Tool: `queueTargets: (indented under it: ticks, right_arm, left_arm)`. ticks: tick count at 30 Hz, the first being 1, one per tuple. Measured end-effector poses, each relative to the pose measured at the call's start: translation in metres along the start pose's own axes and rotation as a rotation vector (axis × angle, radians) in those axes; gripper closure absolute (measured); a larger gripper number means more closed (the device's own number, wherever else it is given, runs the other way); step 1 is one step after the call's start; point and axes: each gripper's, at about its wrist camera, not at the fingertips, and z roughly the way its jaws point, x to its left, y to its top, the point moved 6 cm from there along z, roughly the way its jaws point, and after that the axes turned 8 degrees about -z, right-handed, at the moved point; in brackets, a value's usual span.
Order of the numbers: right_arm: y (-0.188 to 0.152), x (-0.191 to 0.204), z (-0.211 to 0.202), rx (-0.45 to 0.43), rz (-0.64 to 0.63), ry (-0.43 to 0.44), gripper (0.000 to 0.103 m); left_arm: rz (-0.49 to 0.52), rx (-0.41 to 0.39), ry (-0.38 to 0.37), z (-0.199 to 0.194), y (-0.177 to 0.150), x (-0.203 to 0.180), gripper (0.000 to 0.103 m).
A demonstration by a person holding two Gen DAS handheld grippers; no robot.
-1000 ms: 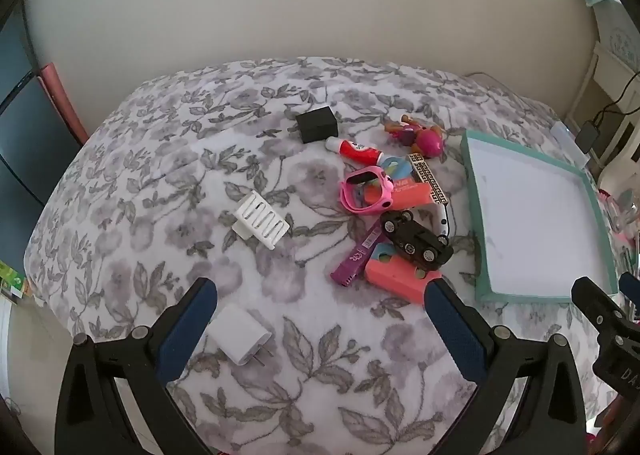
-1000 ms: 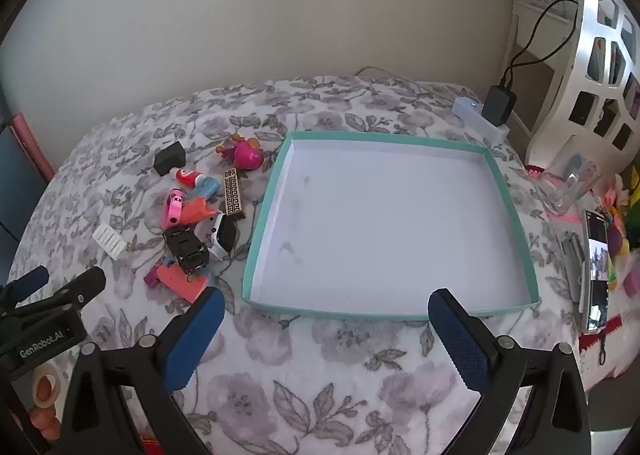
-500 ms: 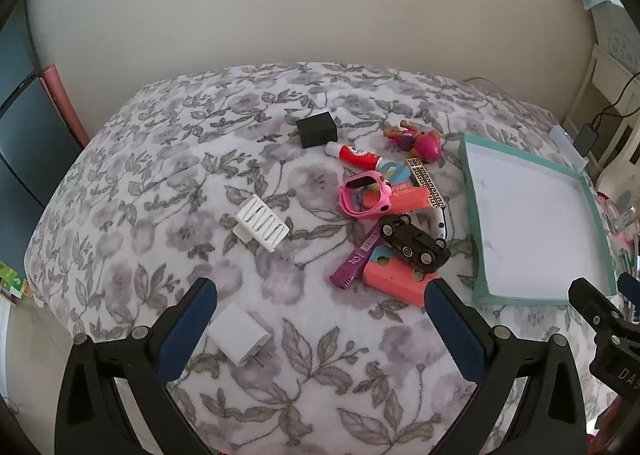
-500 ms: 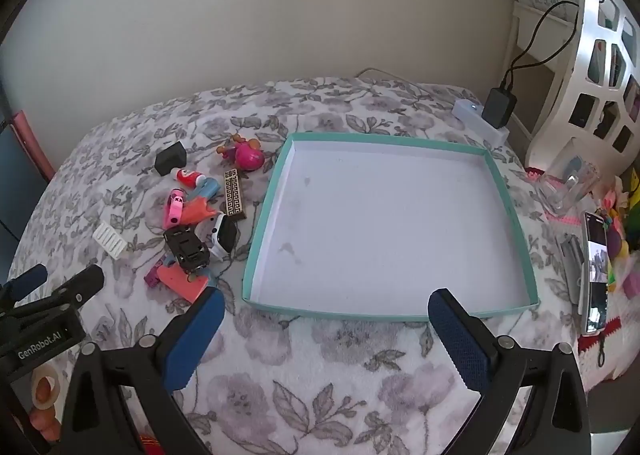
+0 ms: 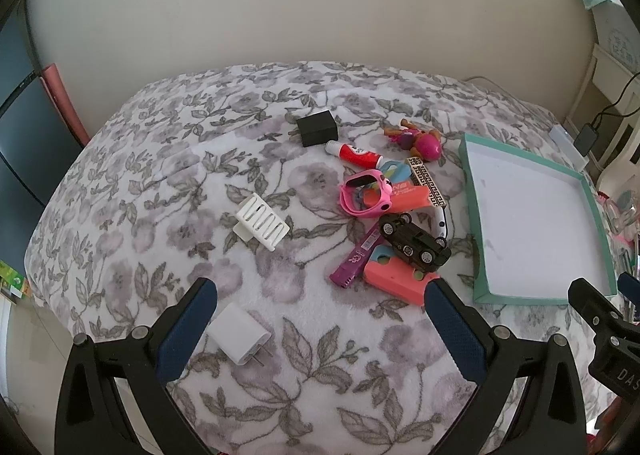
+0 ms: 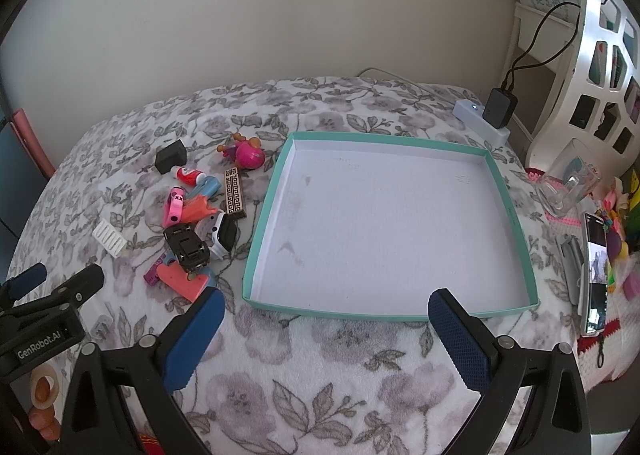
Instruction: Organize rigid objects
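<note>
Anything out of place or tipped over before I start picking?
The black toy car lies wheels-up on the coral block in the jumbled pile. The white charger and white slotted piece sit apart from it. The teal tray holds nothing.

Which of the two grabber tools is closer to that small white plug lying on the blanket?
Left. The left gripper hangs right over the white plug, which lies beside its left finger. The right gripper is off to the right, at the teal tray.
</note>
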Motion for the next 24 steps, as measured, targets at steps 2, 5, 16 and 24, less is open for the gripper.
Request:
queueTargets:
  ticks: [2, 5, 16, 24]
  right_arm:
    - [0.0001, 0.0002, 0.0004, 0.001, -0.001, 0.0, 0.0]
    - [0.0, 0.0003, 0.0004, 0.001, -0.001, -0.001, 0.0]
    - [-0.0003, 0.0011, 0.0008, 0.001, -0.002, -0.001, 0.0]
    - [-0.0003, 0.0012, 0.0004, 0.002, -0.002, -0.001, 0.0]
  left_arm:
    - [0.0, 0.0, 0.001, 0.0006, -0.0008, -0.0001, 0.0]
    - [0.0, 0.001, 0.002, 0.0015, -0.0018, -0.0001, 0.0]
    - [0.001, 0.012, 0.006, 0.0049, -0.005, -0.0008, 0.0]
    - [0.001, 0.026, 0.006, 0.0073, -0.0055, -0.0009, 0.0]
